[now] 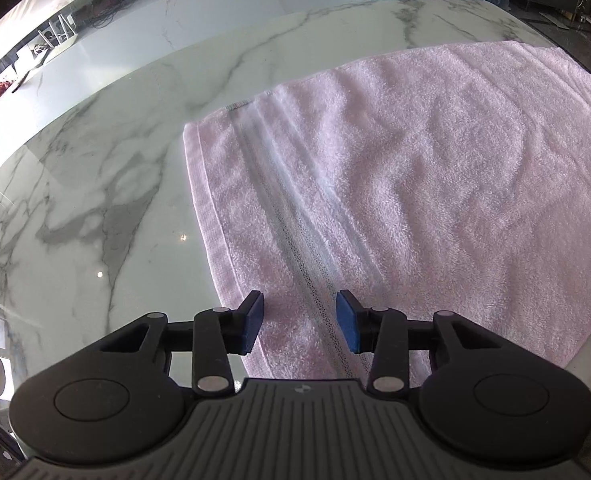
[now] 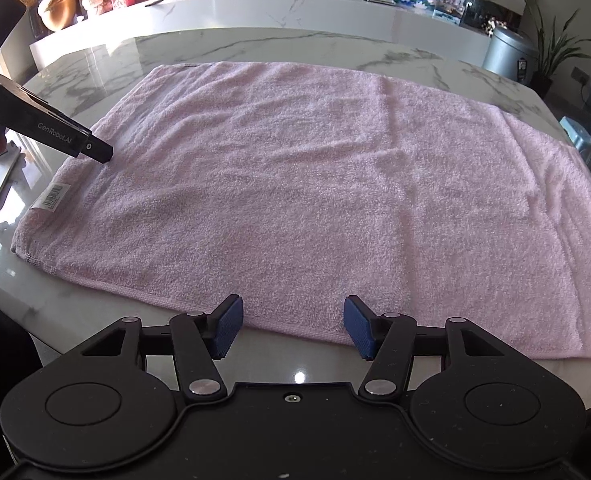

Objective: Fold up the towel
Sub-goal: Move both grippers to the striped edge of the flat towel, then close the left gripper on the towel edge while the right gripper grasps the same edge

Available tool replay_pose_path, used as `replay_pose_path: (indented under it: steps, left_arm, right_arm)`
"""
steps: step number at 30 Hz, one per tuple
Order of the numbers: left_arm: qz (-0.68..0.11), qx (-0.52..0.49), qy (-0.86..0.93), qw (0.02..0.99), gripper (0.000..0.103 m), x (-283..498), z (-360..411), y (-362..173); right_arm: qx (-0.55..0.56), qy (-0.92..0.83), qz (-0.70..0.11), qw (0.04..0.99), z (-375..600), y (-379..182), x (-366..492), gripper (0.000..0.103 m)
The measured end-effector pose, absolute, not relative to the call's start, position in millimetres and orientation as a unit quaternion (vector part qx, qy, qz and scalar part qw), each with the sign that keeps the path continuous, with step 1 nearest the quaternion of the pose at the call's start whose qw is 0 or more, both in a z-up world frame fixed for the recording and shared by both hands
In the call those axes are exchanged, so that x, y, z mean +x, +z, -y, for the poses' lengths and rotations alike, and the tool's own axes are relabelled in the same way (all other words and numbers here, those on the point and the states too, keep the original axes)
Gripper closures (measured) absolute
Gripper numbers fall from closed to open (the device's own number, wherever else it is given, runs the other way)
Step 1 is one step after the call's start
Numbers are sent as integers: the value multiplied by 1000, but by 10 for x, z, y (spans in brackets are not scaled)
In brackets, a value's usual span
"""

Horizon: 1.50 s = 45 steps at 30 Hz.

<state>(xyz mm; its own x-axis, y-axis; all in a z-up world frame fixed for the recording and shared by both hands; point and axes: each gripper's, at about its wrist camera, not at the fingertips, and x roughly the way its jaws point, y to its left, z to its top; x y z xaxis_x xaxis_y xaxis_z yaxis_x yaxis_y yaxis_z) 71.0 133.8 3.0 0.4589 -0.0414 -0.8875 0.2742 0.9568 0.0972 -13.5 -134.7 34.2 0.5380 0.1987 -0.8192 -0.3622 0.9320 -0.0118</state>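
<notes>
A pink towel [image 1: 415, 168] lies spread flat on the marble table [image 1: 95, 184]. It also shows in the right wrist view [image 2: 315, 200], with a barcode label [image 2: 51, 196] near its left end. My left gripper [image 1: 299, 326] is open and empty, hovering over the towel's left end beside its woven stripe band [image 1: 295, 240]. My right gripper [image 2: 291, 328] is open and empty, just above the towel's near long edge. The left gripper's body [image 2: 51, 132] shows at the left of the right wrist view, above the towel's left end.
The marble table [image 2: 223, 48] extends past the towel on the far side. A white counter [image 2: 255, 4] with ornaments stands behind. A grey bin [image 2: 507, 56] and a plant [image 2: 555, 52] stand at the far right, beyond the table edge.
</notes>
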Motion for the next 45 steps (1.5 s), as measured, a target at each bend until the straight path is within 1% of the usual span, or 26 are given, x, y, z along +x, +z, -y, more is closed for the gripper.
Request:
replay_pose_path:
  steps: [2, 3, 4, 6, 11, 14, 15, 16, 19, 24, 32, 33, 36, 38, 43, 45]
  left_arm:
    - [-512, 108, -94, 847, 67, 716, -1346, 30]
    - [-512, 102, -96, 847, 69, 717, -1354, 29]
    - [-513, 97, -98, 847, 73, 719, -1362, 26]
    - [-513, 87, -102, 848, 77, 721, -1374, 21]
    - [-509, 83, -101, 851, 77, 719, -1380, 19]
    - [-505, 86, -93, 854, 72, 715, -1377, 23]
    - [-504, 88, -89, 855, 65, 709, -1376, 32]
    - [-501, 90, -86, 857, 60, 699, -1375, 49]
    - [-500, 82, -68, 859, 60, 664, -1384, 95]
    - [-525, 55, -17, 849, 60, 641, -1474, 39]
    - [-529, 24, -7, 848, 60, 633, -1562, -3]
    - [-528, 22, -6, 849, 61, 626, -1568, -5]
    - [-527, 5, -12, 850, 70, 619, -1571, -2]
    - [-527, 6, -13, 850, 75, 615, -1544, 1]
    - [-527, 4, -14, 850, 93, 616, -1464, 6]
    - [-527, 2, -9, 850, 97, 622, -1437, 5]
  right_arm:
    - [-88, 156, -453, 873, 1392, 363, -104, 48]
    - [-86, 152, -453, 874, 1424, 367, -89, 48]
    - [-84, 148, -452, 875, 1456, 371, -74, 48]
    - [-81, 139, -452, 877, 1521, 380, -44, 48]
    - [-72, 124, -451, 881, 1719, 448, 39, 48]
    - [-73, 104, -445, 886, 1913, 536, 122, 48]
    - [-71, 96, -445, 887, 1991, 555, 150, 48]
    - [-69, 87, -445, 888, 2070, 575, 178, 48]
    - [-60, 63, -453, 887, 2294, 567, 227, 47]
    - [-63, 48, -465, 882, 2458, 475, 231, 47]
    - [-67, 20, -477, 876, 2706, 456, 381, 47]
    - [-73, 13, -477, 876, 2776, 467, 411, 47]
    - [-76, -2, -480, 874, 2992, 494, 466, 47]
    - [-69, -13, -485, 872, 3170, 506, 505, 47]
    - [-76, -35, -492, 867, 3526, 529, 567, 47]
    - [-77, -35, -501, 861, 3647, 499, 588, 47]
